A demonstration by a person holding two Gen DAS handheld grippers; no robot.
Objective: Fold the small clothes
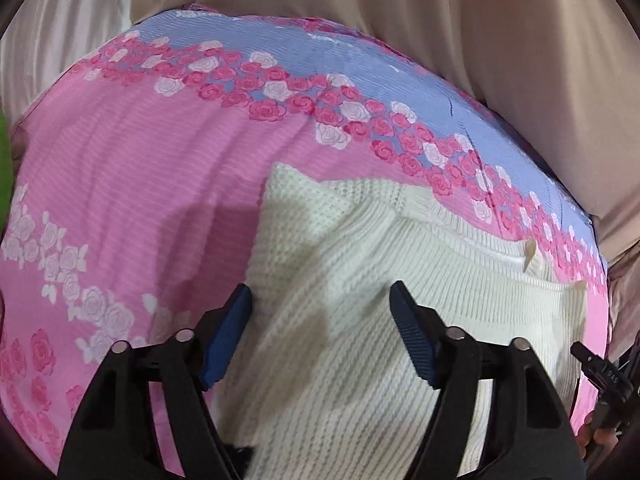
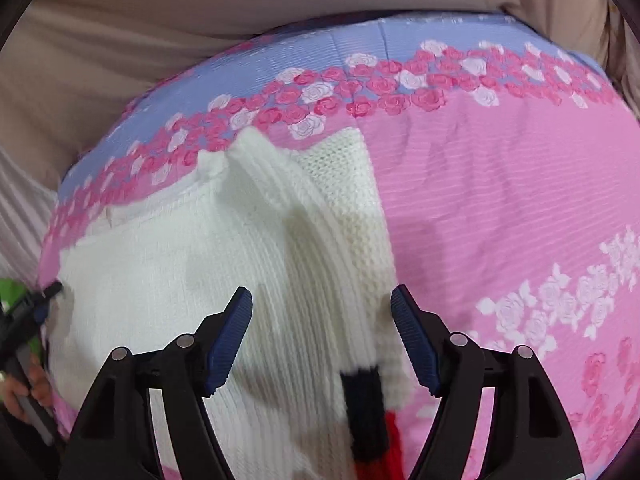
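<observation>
- White knitted garment [image 1: 360,300] lies on a pink sheet [image 1: 140,184] printed with roses and edged by a lilac band [image 1: 280,52]; it is partly folded, with ribbed layers overlapping a waffle-knit panel.
- In the right wrist view the same garment [image 2: 200,264] shows a raised ribbed fold [image 2: 256,168] standing up from its far edge, and a black and red knitted patch [image 2: 368,408] near its lower edge.
- Left gripper [image 1: 320,312]: jaws spread wide, nothing between them; it hovers over the garment, the left blue pad [image 1: 228,340] at the garment's left edge and the other pad above the knit. Contact with the cloth cannot be judged.
- Right gripper [image 2: 320,312]: jaws likewise wide apart and holding nothing, poised over the garment's right part, one pad above the ribbed knit and one at its right border.
- No container is visible in either view; the garment rests directly on the sheet.
- Beige fabric [image 1: 480,40] lies beyond the sheet's far edge.
- The picture is motion-blurred around the garment.
</observation>
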